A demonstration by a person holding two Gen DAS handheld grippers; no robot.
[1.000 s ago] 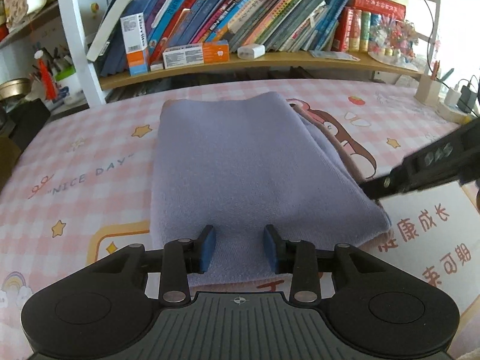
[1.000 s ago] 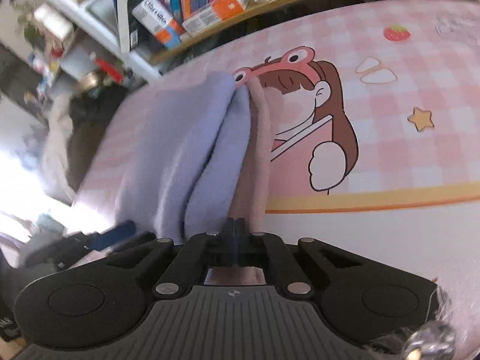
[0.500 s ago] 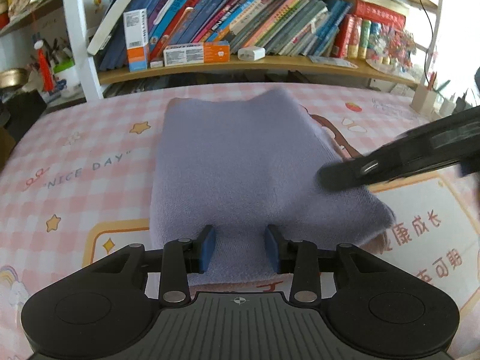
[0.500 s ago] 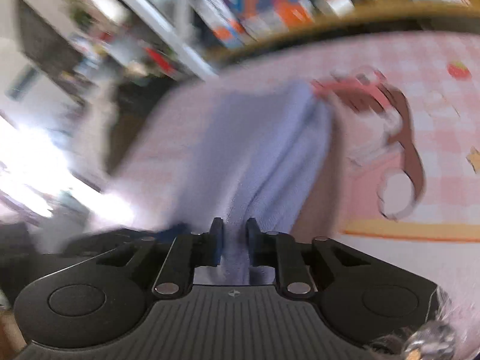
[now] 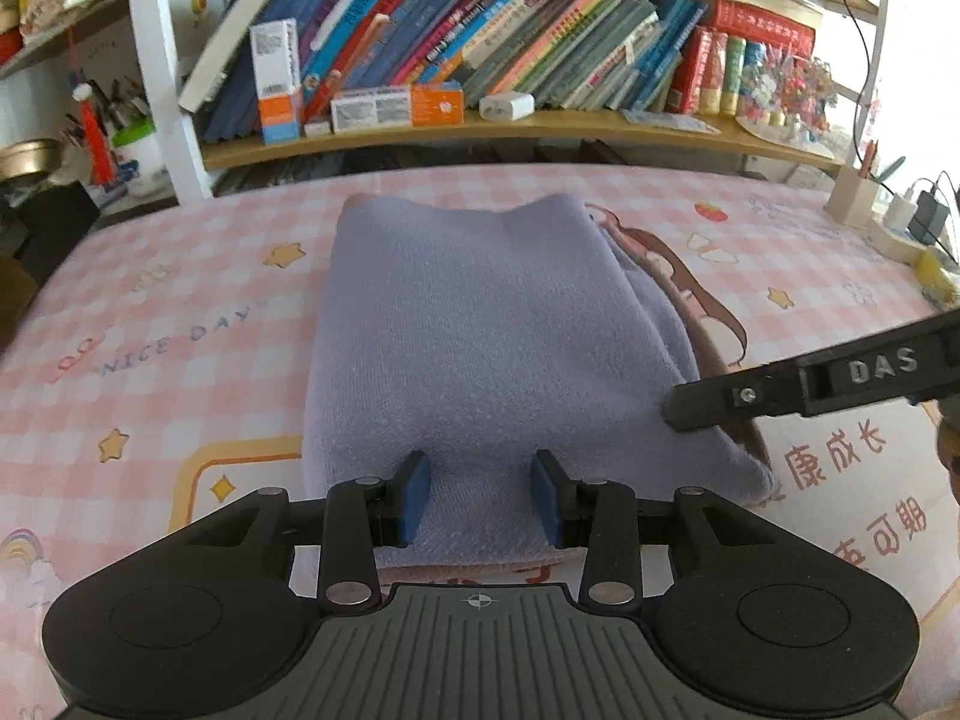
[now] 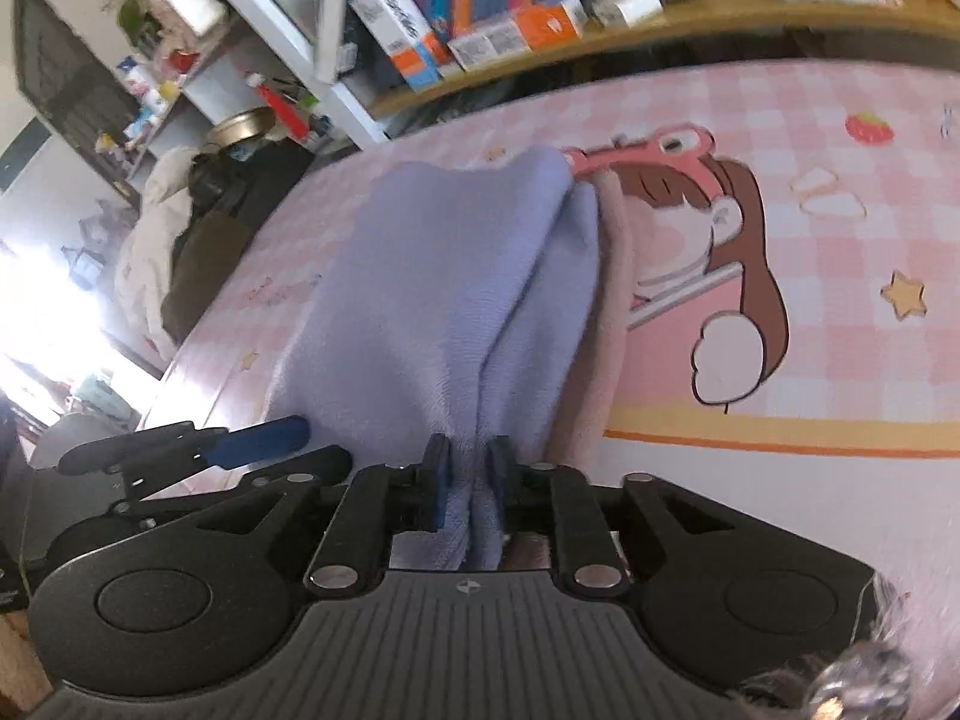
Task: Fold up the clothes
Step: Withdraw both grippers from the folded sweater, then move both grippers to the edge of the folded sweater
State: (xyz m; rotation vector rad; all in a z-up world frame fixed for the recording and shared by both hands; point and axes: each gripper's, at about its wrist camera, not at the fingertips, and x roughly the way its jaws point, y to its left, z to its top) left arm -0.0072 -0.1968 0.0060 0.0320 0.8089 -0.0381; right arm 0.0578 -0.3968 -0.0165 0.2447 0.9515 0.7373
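Two grippers work a folded lavender fleece cloth (image 5: 480, 330) on the pink checked table (image 5: 150, 312). Left gripper (image 5: 480, 495) opens moderately over its near edge; right gripper (image 6: 468, 480) opens narrowly, soft folds bunched between. Books (image 5: 480, 48) line the shelf beyond.

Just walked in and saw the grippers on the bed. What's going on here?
A person is folding clothes with two handheld grippers. A lavender garment lies folded on the pink checked sheet. The left gripper is at its near edge, jaws opening, pads off the cloth. The right gripper is at its right side with layers between its jaws, which are opening too.
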